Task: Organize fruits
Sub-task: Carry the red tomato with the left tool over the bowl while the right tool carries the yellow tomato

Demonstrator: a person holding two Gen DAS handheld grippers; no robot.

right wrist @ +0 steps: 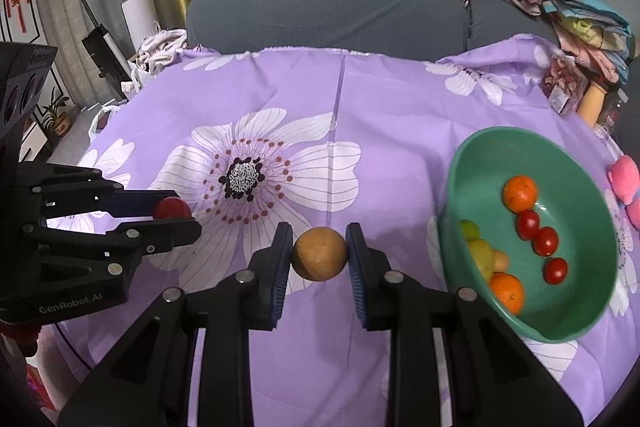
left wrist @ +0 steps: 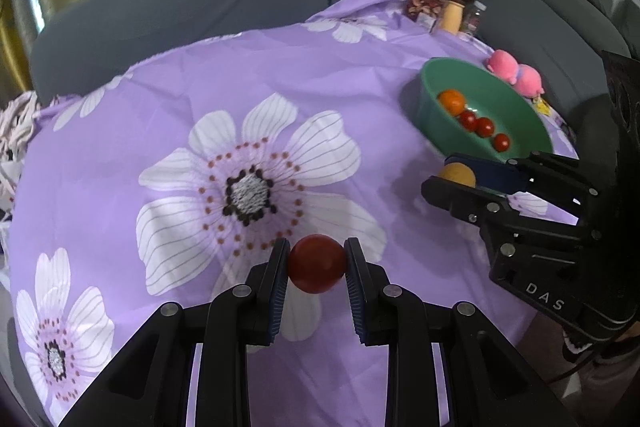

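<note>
Left tool (left wrist: pixel 317 263) clamped on red fruit (left wrist: pixel 317 263), right tool (right wrist: pixel 319 254) on tan fruit (right wrist: pixel 319 253), green bowl (right wrist: pixel 576 323) beside.

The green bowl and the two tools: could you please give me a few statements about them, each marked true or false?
1. The left tool is shut on a red tomato. True.
2. The right tool is empty. False: it is shut on a tan round fruit.
3. The green bowl holds three small red tomatoes in a row. True.
4. The bowl holds no oranges. False: two oranges lie in it.
5. The bowl stands on a bare wooden table. False: it stands on a purple flowered cloth.
</note>
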